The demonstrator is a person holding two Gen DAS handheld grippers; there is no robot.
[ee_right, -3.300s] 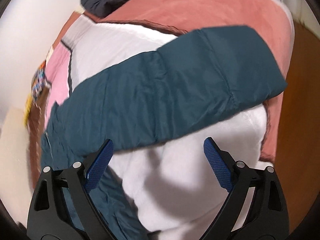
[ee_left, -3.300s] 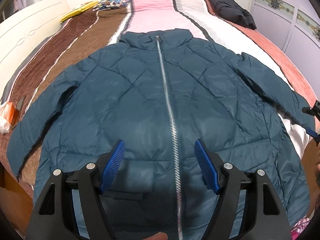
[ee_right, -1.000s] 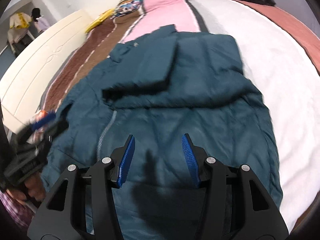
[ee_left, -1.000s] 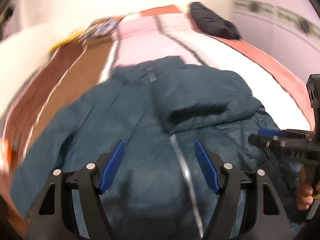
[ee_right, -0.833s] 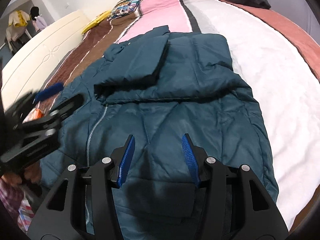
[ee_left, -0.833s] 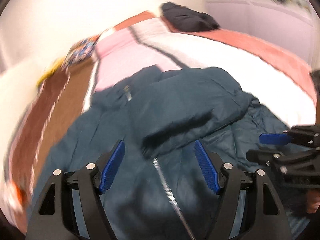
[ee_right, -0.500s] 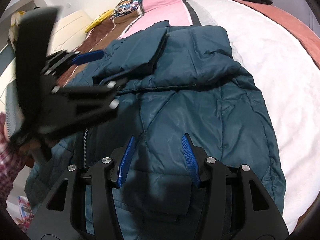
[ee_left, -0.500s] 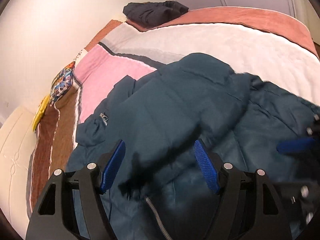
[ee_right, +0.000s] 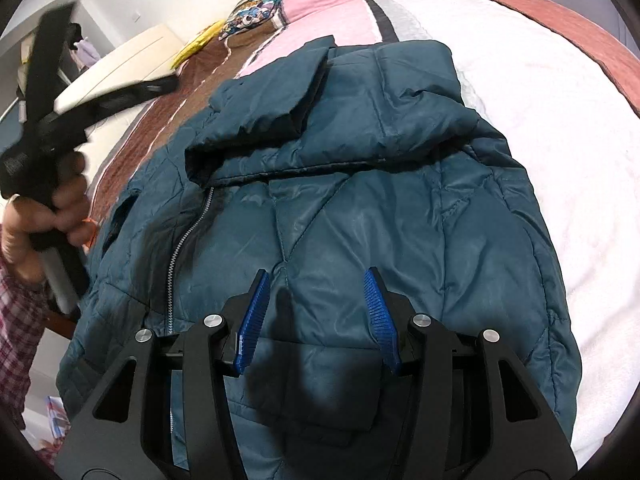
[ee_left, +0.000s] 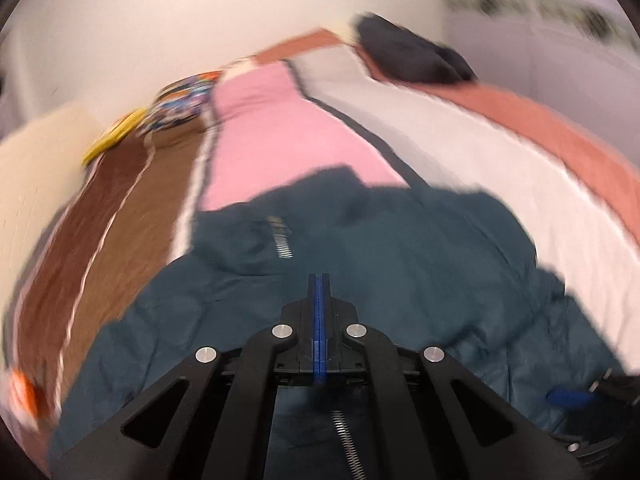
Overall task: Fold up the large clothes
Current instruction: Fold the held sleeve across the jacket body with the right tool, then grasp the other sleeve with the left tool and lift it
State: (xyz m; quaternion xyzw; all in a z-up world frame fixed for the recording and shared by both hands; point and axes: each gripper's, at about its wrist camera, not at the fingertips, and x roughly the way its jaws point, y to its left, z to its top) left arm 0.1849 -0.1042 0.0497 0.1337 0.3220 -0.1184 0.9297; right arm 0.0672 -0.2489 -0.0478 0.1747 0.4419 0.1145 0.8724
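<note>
Jacket (ee_right: 360,200) dark teal w/ silver zip (ee_right: 180,248). Bedspread (ee_right: 540,80) striped pink, white, grey, brown, terracotta. Pillow (ee_right: 256,4), upper left, multicoloured (cartoon print). Gripper pads (ee_right: 252,316) blue, frames black.

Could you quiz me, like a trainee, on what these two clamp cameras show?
1. True or false: the left gripper is shut with nothing between its pads.
2. What has been folded across the teal puffer jacket? A) a sleeve B) its hem C) nothing
3. Fill in: the right gripper hovers ____ over the jacket's lower front.

Key: 1 true; 2 A, the sleeve lies across the chest; 3 open.
</note>
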